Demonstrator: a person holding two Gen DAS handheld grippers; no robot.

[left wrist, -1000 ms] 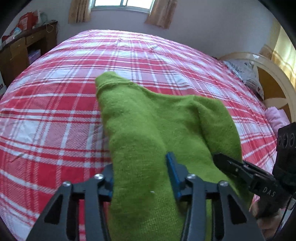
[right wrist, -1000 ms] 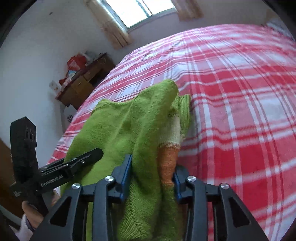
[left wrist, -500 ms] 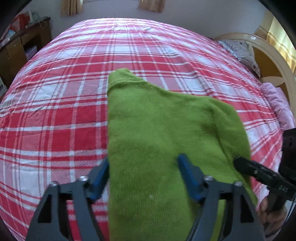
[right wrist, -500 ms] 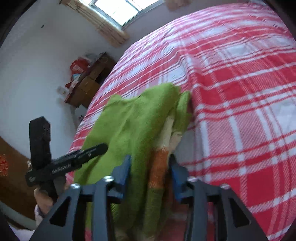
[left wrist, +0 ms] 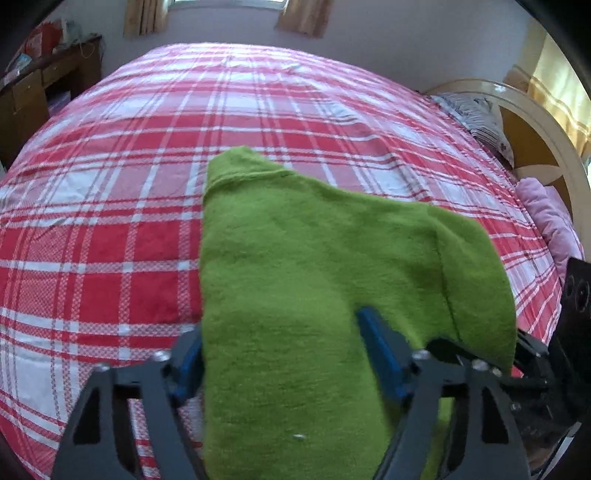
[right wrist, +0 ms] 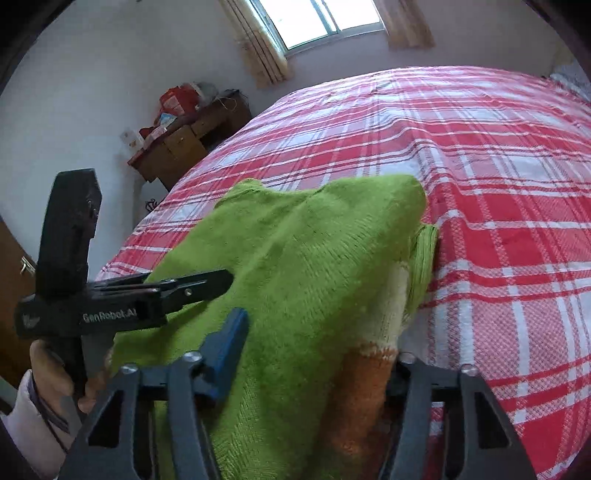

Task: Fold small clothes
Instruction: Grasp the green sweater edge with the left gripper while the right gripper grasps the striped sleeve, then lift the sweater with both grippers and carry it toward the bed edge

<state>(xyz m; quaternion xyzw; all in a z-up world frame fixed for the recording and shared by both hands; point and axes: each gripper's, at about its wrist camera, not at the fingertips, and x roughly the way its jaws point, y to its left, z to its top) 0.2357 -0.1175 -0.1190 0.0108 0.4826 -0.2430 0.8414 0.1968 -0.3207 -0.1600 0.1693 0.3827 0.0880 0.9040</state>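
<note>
A small green knitted sweater with a cream and orange band lies spread on the red plaid bed. In the left wrist view my left gripper stands open, its blue pads wide apart with the cloth draped over between them. In the right wrist view my right gripper is also open, the sweater lying loose across the gap. The left gripper also shows in the right wrist view, resting at the sweater's left edge. The right gripper shows at the right edge of the left wrist view.
A wooden desk with clutter stands against the wall left of the bed. The headboard, a patterned pillow and a pink blanket are at the right. A curtained window is behind the bed.
Both grippers have opened and let go of the sweater. The garment has dropped and spread flatter on the bed.
</note>
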